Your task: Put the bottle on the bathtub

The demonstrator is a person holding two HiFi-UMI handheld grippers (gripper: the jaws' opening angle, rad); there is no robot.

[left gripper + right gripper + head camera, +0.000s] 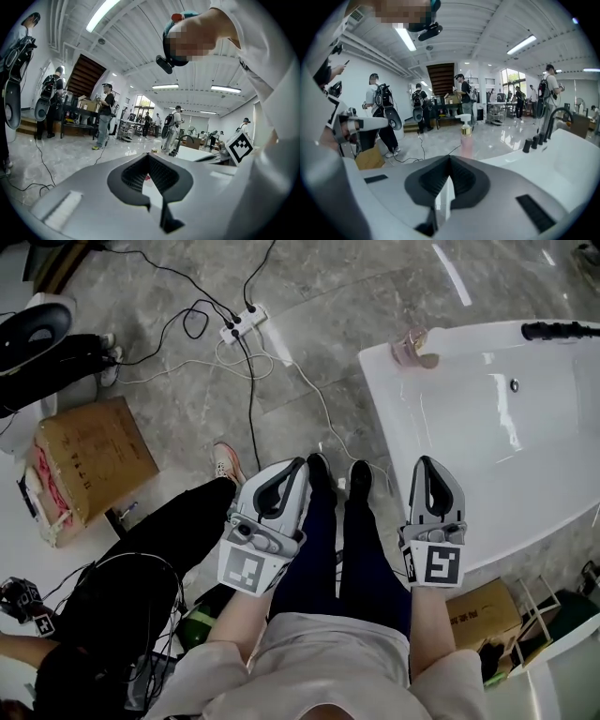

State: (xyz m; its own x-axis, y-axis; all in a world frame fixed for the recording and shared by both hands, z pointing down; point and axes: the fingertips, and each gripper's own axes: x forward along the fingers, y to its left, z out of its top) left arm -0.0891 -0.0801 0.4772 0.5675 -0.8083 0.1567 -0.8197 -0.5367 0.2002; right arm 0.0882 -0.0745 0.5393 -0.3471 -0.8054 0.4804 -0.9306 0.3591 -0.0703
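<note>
In the head view the pink bottle [410, 348] stands upright on the corner rim of the bathtub [386, 409], right of centre in the upper frame. It is well apart from both grippers, and the right gripper [430, 461] is nearer than the left gripper [301, 463]. The left gripper view shows its jaws together and empty; I cannot pick out the bottle there. The right gripper view shows jaws pressed together on nothing, with the bottle beyond the tips and slightly right, pump upward. The placing looks done.

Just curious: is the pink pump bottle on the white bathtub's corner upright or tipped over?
Upright: the pink pump bottle stands on the rim of the white bathtub, pump head pointing straight up.
</note>
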